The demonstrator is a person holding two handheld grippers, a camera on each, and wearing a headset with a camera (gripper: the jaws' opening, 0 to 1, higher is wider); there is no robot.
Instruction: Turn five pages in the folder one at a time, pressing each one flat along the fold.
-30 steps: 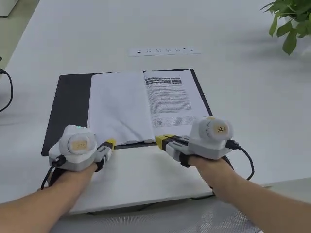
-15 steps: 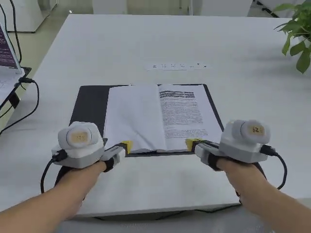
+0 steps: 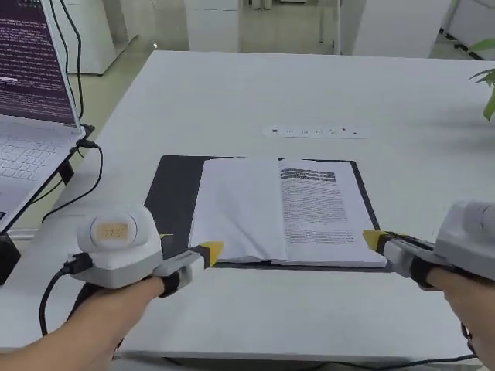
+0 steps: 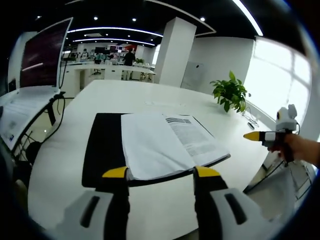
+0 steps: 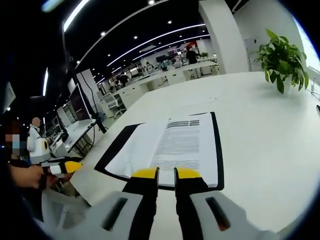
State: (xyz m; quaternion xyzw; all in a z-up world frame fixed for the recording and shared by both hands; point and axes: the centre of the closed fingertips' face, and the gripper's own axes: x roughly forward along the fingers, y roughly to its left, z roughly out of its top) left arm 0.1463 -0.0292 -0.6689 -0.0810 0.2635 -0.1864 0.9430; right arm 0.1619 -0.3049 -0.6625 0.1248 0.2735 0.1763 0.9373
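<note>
Left claw [image 3: 207, 251] spread, right claw [image 3: 373, 239] nearly pressed together, both empty. Right has left the fold for the near-right corner of the open folder [image 3: 174, 193] on the bench [image 3: 278, 309]; press probably done, next page due.

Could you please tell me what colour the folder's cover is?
The folder's cover is black; the head view shows it best.

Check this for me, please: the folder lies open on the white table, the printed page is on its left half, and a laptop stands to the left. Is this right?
Not quite. The printed page is on the right half of the open folder, and the left page is blank, as the head view shows. The folder does lie on the white table, and the laptop stands to the left.
</note>
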